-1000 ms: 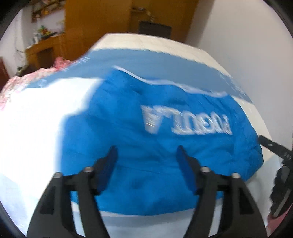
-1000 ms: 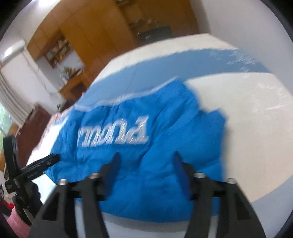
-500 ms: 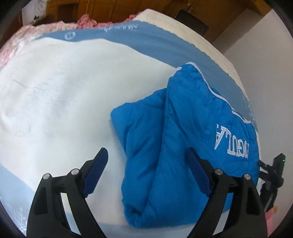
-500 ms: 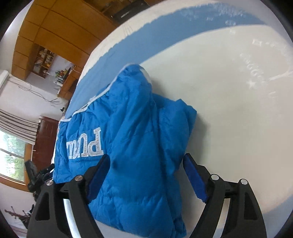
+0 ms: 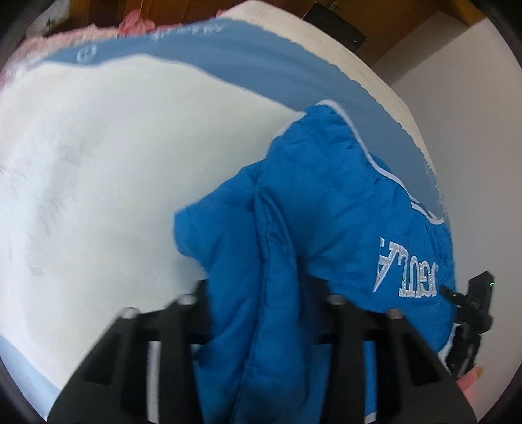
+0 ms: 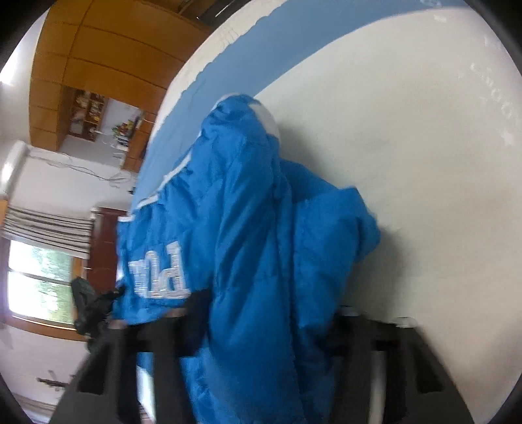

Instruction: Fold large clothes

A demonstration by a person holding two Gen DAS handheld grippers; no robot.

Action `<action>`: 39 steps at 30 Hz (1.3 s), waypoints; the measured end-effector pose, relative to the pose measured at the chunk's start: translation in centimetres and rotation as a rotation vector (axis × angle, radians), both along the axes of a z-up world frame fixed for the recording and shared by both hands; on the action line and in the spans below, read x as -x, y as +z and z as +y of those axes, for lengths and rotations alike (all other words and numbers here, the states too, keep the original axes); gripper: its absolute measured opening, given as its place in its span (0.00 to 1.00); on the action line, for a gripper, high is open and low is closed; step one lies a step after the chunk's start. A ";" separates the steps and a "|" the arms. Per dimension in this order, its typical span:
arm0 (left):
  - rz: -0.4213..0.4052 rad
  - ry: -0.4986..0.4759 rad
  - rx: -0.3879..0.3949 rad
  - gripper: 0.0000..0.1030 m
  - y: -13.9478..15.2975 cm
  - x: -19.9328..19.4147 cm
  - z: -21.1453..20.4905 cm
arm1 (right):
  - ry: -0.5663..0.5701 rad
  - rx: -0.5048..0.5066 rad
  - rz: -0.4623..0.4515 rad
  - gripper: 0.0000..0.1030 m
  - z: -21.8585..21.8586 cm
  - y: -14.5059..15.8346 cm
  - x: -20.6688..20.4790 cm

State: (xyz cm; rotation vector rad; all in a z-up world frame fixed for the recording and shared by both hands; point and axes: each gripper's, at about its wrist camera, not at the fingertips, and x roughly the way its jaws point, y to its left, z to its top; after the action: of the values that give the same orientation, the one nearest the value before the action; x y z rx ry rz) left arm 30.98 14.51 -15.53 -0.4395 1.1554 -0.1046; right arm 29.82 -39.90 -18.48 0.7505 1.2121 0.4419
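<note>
While both jaws have just been closing, my left gripper (image 5: 261,313) and right gripper (image 6: 264,313) pinch thick folds of the blue puffer jacket (image 5: 326,228). I judge the slick padding may slip out on lifting, spilling the fold over the white bedsheet (image 5: 98,163).

Bedroom, daylight, wood furniture.
Bed (image 5: 98,156) w/ white cover & blue band (image 5: 261,62) fills most of both views. Orange-brown wood panels (image 6: 98,55) behind, open shelf (image 6: 86,111) w/ small items. White wall (image 5: 456,81) on one side. Window (image 6: 36,287) bright, greenery outside, striped blind (image 6: 45,225) above it; dark wood cabinet (image 6: 104,248) next to it. Pink fabric (image 5: 137,24) at far bed edge.
</note>
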 end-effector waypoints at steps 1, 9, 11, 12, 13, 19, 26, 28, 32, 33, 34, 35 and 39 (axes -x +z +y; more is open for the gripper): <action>-0.011 0.001 -0.027 0.23 0.4 0.2 -0.4 | -0.002 -0.011 -0.009 0.26 -0.1 0.4 0.3; -0.099 -0.022 -0.037 0.13 5.8 3.7 -0.8 | 0.038 -0.024 -0.069 0.16 0.5 6.0 4.0; -0.111 -0.042 -0.039 0.13 7.2 5.2 -1.0 | 0.066 -0.002 -0.092 0.16 1.1 7.9 5.7; -0.120 -0.055 -0.041 0.13 8.1 6.5 -1.0 | 0.075 -0.001 -0.100 0.16 1.3 8.5 6.3; -0.126 -0.060 -0.042 0.13 8.5 7.3 -0.9 | 0.084 -0.002 -0.108 0.16 1.5 9.2 7.2; -0.136 -0.052 -0.005 0.13 11.2 13.0 0.5 | 0.133 -0.012 -0.111 0.16 3.0 11.5 12.3; -0.103 -0.027 -0.017 0.14 9.8 18.0 2.2 | 0.164 0.031 -0.075 0.16 5.9 10.5 17.0; -0.072 -0.017 -0.034 0.15 7.9 18.8 2.7 | 0.166 0.068 -0.064 0.16 6.8 9.8 17.2; -0.028 -0.004 -0.088 0.19 4.7 19.5 2.9 | 0.135 0.165 -0.026 0.17 7.5 7.5 17.9; -0.023 0.000 -0.095 0.20 3.9 19.6 3.2 | 0.124 0.172 -0.017 0.17 7.3 6.9 18.1; -0.017 0.007 -0.092 0.22 3.2 19.6 3.5 | 0.112 0.174 -0.007 0.17 7.0 6.2 18.1; -0.013 0.008 -0.095 0.24 2.4 19.6 3.6 | 0.102 0.184 0.002 0.18 6.9 5.4 18.2; -0.017 -0.017 -0.159 0.30 0.6 19.1 3.5 | 0.077 0.217 0.020 0.23 7.2 2.5 18.5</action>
State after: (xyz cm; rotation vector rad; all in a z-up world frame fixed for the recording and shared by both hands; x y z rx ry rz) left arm 11.91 17.98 -14.92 -0.2879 1.1417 -0.0309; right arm 11.33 -32.65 -15.96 0.5250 1.2876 0.3597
